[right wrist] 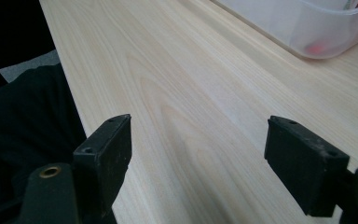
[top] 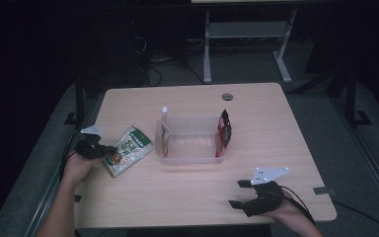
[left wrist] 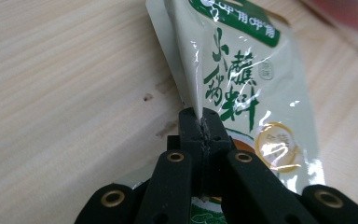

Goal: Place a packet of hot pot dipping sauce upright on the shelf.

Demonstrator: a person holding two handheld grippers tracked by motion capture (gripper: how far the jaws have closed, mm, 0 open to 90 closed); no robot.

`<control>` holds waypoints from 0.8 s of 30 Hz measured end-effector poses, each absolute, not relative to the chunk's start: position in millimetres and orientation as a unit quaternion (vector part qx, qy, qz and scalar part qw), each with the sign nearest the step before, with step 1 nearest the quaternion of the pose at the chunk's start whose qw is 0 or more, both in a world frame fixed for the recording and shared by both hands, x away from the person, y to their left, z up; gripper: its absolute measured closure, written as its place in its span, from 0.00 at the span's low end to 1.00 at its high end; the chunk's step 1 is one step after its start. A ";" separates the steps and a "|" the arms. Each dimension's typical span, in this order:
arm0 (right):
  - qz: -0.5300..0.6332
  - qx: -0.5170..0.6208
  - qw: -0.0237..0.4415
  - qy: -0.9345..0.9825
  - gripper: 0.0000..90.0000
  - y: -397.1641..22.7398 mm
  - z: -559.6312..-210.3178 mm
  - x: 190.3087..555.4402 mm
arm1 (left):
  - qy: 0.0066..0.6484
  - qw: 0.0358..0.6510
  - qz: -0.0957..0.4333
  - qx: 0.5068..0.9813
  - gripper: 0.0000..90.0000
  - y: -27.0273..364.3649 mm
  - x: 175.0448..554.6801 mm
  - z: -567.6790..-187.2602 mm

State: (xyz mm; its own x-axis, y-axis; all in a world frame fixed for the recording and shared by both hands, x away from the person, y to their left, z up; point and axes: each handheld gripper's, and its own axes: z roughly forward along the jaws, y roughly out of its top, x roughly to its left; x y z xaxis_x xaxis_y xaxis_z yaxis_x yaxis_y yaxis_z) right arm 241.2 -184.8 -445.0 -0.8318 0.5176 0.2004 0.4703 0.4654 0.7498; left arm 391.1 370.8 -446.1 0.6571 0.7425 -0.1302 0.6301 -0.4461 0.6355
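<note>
- Left gripper: my jaws are pinched together on a fold of the green-and-cream sauce packet; my own camera shows the film caught between the pads.
- Sauce packet, high view: lies flat on the wooden table, just left of the clear plastic bin.
- Right gripper: jaws wide apart with nothing between them, near the table's front right edge.
- Bin, high view: a white-capped pouch leans at its left wall, a red packet at its right.
</note>
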 end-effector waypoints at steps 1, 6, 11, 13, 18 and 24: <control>0.429 0.289 0.028 0.856 0.25 -185.0 -445.0 241.3 | 0.407 0.335 0.082 0.846 1.00 371.3 388.9 -444.4; 0.433 0.286 0.031 0.854 0.25 -185.0 -443.9 240.4 | 0.415 0.337 0.075 0.842 1.00 376.3 372.8 -435.0; 0.431 0.286 0.029 0.855 0.25 -184.0 -443.3 240.0 | 0.418 0.338 0.077 0.840 1.00 382.3 351.8 -422.8; 0.433 0.285 0.030 0.855 0.25 -183.6 -443.1 239.9 | 0.418 0.340 0.078 0.839 1.00 382.9 343.0 -419.5; 0.434 0.284 0.032 0.854 0.25 -183.1 -442.8 240.2 | 0.411 0.349 0.076 0.839 1.00 379.4 321.5 -412.3; 0.435 0.286 0.034 0.853 0.25 -184.3 -442.5 241.2 | 0.398 0.354 0.077 0.843 1.00 373.6 297.3 -406.5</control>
